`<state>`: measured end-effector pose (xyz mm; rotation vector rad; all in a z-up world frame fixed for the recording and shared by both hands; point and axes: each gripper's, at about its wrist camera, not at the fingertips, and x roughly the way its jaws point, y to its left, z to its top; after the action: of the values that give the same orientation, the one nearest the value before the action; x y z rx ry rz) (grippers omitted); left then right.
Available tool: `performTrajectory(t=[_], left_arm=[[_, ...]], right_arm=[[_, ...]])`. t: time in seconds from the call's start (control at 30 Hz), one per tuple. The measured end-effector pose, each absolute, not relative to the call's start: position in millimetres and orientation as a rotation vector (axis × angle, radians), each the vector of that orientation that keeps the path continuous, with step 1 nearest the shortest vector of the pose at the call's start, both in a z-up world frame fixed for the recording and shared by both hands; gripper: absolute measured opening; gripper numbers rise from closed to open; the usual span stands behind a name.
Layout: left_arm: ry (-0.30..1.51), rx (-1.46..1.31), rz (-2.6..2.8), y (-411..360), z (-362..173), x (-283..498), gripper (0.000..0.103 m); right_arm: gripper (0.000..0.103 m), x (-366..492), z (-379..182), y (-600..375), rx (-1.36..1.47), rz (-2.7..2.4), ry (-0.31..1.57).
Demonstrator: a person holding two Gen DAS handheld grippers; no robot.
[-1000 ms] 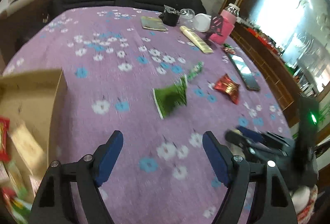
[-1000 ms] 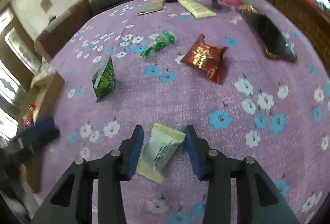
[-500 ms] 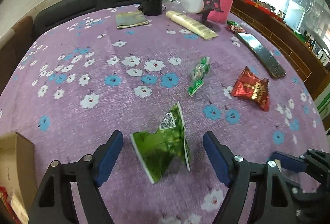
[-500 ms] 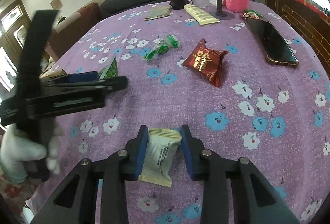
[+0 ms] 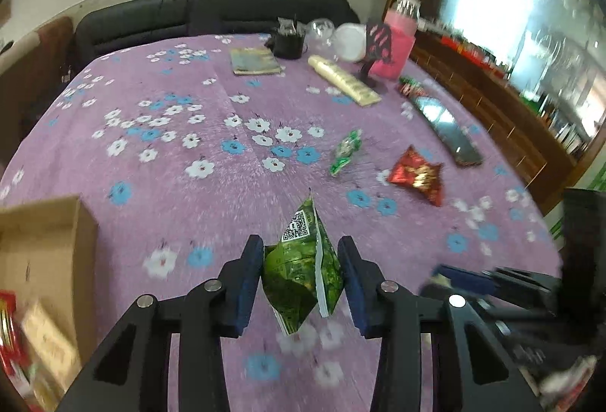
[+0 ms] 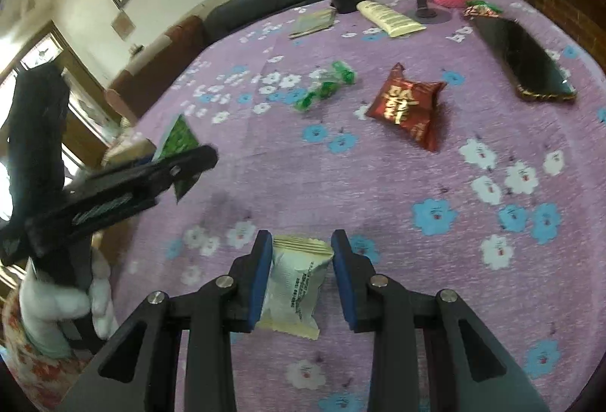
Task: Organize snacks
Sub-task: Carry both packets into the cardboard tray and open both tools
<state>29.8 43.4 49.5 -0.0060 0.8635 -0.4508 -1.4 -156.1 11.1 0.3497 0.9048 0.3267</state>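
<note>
A purple flowered tablecloth (image 5: pixel 159 184) covers the table. The left gripper (image 5: pixel 301 283) has its jaws closing on the green snack packet (image 5: pixel 303 271), which stands between the pads, its pointed top past the tips; the pads look to be touching its sides. The right gripper (image 6: pixel 302 279) clamps a cream wrapped snack (image 6: pixel 295 283) across its middle. Both look light, soft and crinkly, probably slippery; gripping mid-body seems safest
</note>
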Motion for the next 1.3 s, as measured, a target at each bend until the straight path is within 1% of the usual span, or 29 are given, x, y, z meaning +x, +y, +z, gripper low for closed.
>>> performTrajectory(t=[0.3, 0.57, 0.7, 0.93, 1.1, 1.3], left_arm=[[0.787, -0.174, -0.385, 119.4, 75.8, -34.3, 0.043], [0.752, -0.316, -0.216, 215.8, 74.2, -77.5, 0.043], [0.736, -0.352, -0.137, 249.9, 70.2, -88.3, 0.043], [0.737, -0.352, -0.056, 276.7, 56.2, -93.7, 0.043], [0.755, -0.354, -0.005, 291.3, 47.0, -94.3, 0.044], [0.784, -0.315, 0.093, 307.8, 37.6, -94.1, 0.044]], right_arm=[[0.031, -1.4, 9.3, -163.0, 0.4, 0.313, 0.884], [0.031, -7.1, 20.3, -150.1, 0.396, 0.333, 0.862], [0.031, -16.5, 39.8, -120.0, 0.394, 0.419, 0.86], [0.031, -20.7, 74.0, -38.1, 0.281, 0.573, 0.868], [0.031, -20.6, 81.8, 11.3, 0.243, 0.657, 0.89], [0.031, -17.5, 76.6, 69.5, 0.193, 0.733, 0.94]])
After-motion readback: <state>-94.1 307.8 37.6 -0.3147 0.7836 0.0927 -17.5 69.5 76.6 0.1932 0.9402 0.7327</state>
